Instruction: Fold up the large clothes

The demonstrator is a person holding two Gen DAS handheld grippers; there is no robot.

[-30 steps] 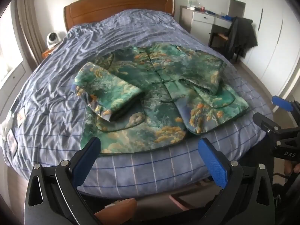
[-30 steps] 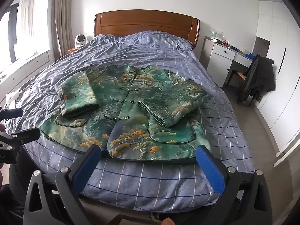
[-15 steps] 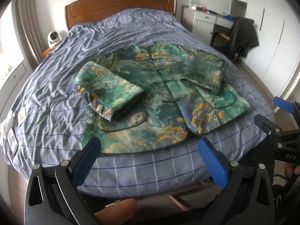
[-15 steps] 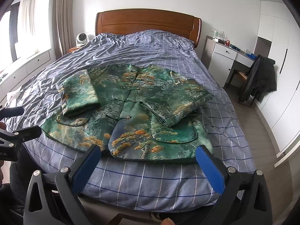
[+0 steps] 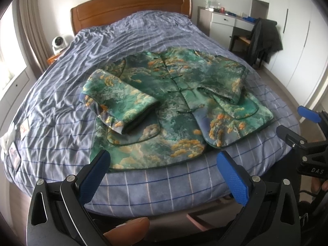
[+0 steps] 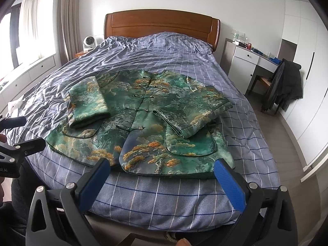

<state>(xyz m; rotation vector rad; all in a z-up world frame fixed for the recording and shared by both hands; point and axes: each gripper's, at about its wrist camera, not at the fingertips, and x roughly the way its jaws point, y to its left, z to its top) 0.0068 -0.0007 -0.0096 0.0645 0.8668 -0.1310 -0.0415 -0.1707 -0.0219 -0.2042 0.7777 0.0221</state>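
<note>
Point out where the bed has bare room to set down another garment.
The widest free patch of bed cover lies between the jacket collar and the headboard. A narrower strip runs along the foot edge below the hem, another beside the right sleeve. The middle is crowded. Both hand-held grippers, left and right, hover open, short of the bed.

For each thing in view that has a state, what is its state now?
Jacket: flat on the bed, buttoned, both sleeves folded in.
Left tool: open, holding nothing.
Right tool: open, holding nothing.
Duvet: spread, wrinkled.
Desk drawers: shut.
Dark coat: hung over the chair.
</note>
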